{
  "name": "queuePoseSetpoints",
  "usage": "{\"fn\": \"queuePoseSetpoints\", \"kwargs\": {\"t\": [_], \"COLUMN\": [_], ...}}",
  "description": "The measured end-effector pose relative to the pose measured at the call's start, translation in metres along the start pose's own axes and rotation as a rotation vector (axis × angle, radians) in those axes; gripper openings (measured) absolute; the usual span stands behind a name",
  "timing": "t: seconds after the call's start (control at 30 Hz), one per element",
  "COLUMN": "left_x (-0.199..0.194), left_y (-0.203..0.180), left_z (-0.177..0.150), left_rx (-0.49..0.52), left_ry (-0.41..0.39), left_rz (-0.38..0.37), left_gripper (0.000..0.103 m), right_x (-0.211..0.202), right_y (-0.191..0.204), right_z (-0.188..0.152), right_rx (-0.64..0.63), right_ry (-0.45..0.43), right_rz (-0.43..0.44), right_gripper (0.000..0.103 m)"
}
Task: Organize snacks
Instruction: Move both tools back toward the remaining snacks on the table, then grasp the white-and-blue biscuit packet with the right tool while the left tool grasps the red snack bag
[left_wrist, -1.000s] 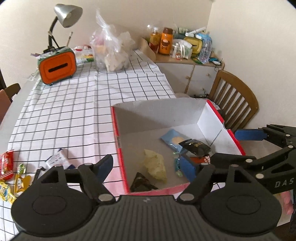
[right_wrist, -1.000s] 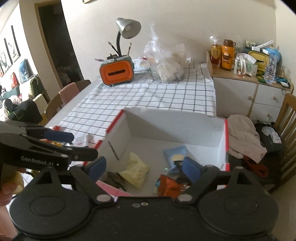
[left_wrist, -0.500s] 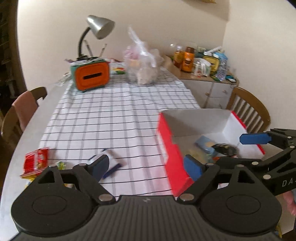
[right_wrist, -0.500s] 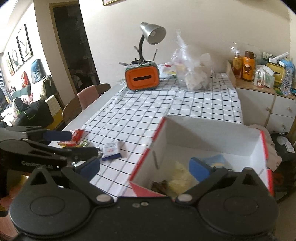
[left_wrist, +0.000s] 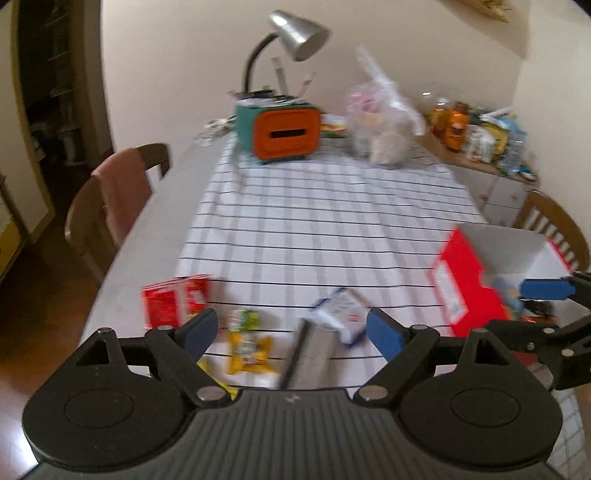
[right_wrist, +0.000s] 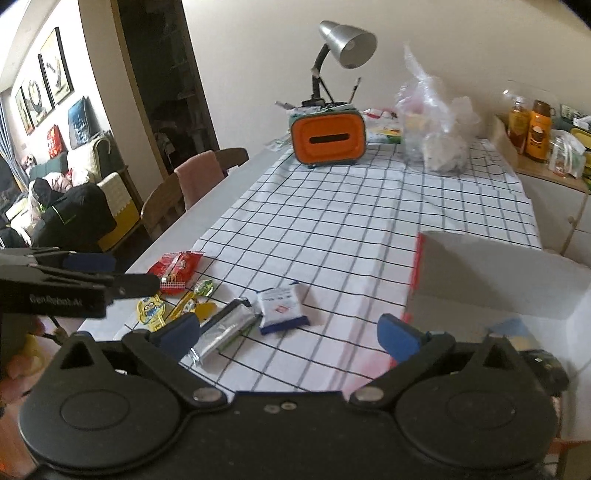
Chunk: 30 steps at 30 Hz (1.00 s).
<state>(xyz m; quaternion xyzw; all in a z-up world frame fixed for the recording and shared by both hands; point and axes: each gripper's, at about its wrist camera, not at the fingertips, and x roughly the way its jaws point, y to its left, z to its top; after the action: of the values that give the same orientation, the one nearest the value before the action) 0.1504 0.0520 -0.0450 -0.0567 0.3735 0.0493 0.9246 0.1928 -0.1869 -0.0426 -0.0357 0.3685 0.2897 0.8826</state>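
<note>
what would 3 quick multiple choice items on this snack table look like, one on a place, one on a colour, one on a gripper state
1. Where do the loose snacks lie relative to the box?
A. inside it
B. on the cloth to its left
C. on the chair

2. What colour is the front of the holder under the lamp?
A. orange
B. purple
C. white

3. How does the right gripper stand?
A. shut on a packet
B. shut, empty
C. open, empty

Key: 1 B, the red packet and white-and-blue packet lie left of the box. 2 A, its face is orange. 3 C, the fingers stand apart with nothing gripped.
</note>
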Motion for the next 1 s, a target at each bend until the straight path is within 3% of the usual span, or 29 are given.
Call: {"fn": "queuePoseSetpoints", "kwargs": {"t": [0.4,0.7,1.0], "left_x": [0.077,0.125,0.165], "left_y": [0.09,0.108,0.123], "left_z": [0.016,0.022,0.02], "left_rx": [-0.135,-0.191,-0.259], "left_ry": [0.168,0.275,0.372], "left_rz": [0.09,0.114,0.148], "left_gripper": [0.088,0.088,0.088], "right_x": [0.093,0.149,0.197], "right_y": [0.024,0.021,0.014], "right_z": [0.017,0.018,0.016], "right_rx": [-0.039,-0.042,-0.012], "right_ry": [0.1,0.196,0.289], "right_rz": [-0.048,-0.07,-0.115], "right_gripper": [0.101,0.099,0.088]}}
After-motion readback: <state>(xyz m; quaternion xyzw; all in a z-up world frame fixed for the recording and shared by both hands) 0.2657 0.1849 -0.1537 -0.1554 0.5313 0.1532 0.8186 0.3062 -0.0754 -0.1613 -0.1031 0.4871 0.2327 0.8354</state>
